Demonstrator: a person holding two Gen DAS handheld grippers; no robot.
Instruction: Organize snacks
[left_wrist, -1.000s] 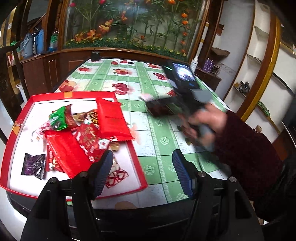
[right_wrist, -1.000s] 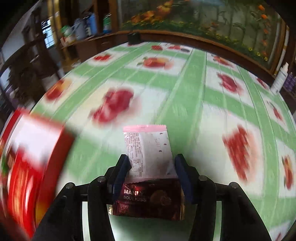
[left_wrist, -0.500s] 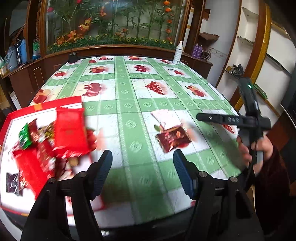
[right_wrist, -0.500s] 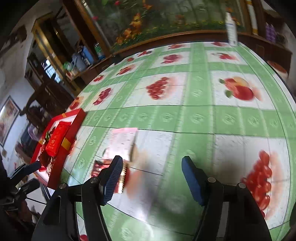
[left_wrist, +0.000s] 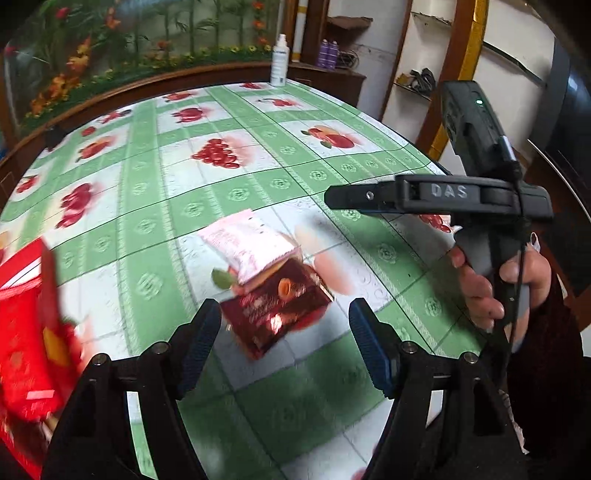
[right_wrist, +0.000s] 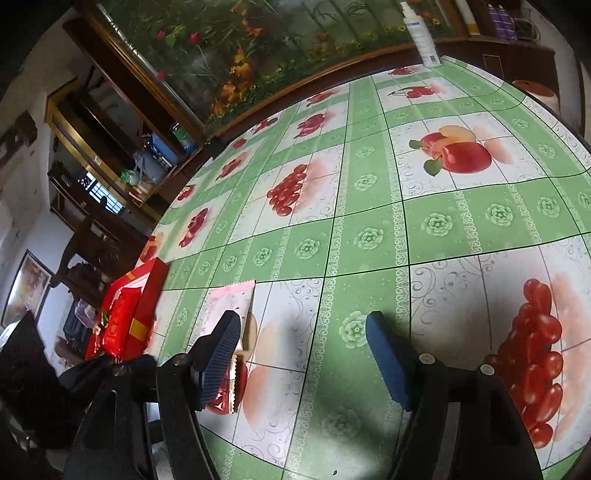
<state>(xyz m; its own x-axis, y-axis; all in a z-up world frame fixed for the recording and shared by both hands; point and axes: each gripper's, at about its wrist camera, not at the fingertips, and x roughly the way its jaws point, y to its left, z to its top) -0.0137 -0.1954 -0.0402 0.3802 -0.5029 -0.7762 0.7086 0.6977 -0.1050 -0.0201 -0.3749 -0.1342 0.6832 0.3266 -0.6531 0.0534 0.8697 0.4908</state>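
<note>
Packets are lying together on the green fruit-print tablecloth (left_wrist: 155, 229): a pink snack packet (left_wrist: 245, 243) is overlapping the far end of a dark red snack packet (left_wrist: 277, 308), and the pair is forming one line running from far-left to near-right in the left wrist view. Both are lying flat and nothing is touching them. Judging from that view, the left gripper (left_wrist: 286, 343) is the nearer one: the dark red packet is sitting just ahead of its fingertips and roughly centred in the gap, its long axis slanted across the line between the fingers, not square to it. The left fingers (left_wrist: 199, 343) are standing wide apart and holding nothing.

The right gripper (right_wrist: 304, 354) is hovering off to the packets' right, its fingers also spread wide and empty. In its own view the pink packet is showing just beyond its left finger (right_wrist: 219, 350), with a glimpse of the red one underneath, so the packets are lying to its left and not between its fingers. In the left wrist view the person's right hand (left_wrist: 495, 288) is wrapping the handle, holding the tool level and raised above the table.

The red tray (left_wrist: 26, 332) with the remaining snacks is sitting at the left edge, blurred, well apart from the two packets. A white spray bottle (left_wrist: 277, 61) is standing at the table's far rim.
</note>
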